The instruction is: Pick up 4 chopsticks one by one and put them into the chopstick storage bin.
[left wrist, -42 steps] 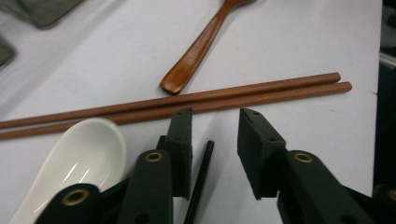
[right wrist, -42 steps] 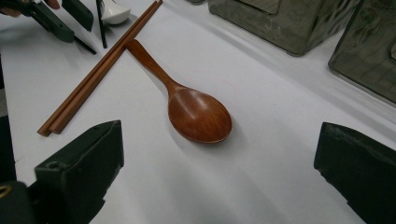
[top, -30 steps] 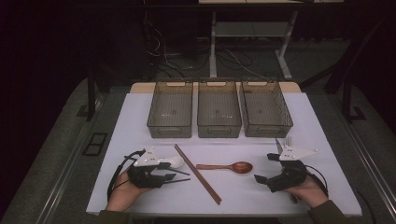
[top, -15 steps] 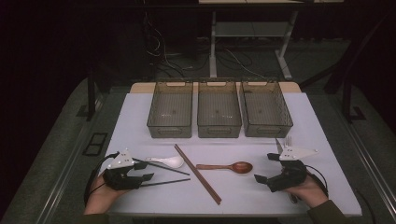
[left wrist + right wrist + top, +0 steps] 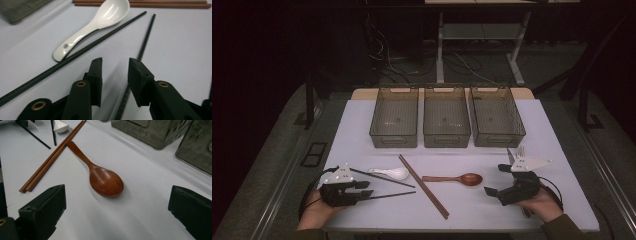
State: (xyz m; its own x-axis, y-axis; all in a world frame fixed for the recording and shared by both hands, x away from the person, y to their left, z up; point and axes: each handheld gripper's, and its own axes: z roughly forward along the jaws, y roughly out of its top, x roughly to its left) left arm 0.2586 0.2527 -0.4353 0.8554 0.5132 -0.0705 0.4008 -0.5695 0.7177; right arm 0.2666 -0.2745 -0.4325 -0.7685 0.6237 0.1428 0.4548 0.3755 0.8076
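From above, my left tongs (image 5: 368, 189) sit near the surface's (image 5: 492, 210) front-left corner beside the black chopsticks (image 5: 387, 186), but my left tongs' own view shows more: the jaws, which have just been closing, stand narrowly apart astride one black chopstick (image 5: 144, 41) without pinching it, the white spoon (image 5: 93, 26) just beyond. My right tongs (image 5: 494, 180) gape wide and empty near the front-right corner, the wooden spoon (image 5: 101, 176) lying between the jaws.

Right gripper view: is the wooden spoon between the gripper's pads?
No: the wooden spoon lies on the table beyond the right gripper, whose jaws stand wide apart.
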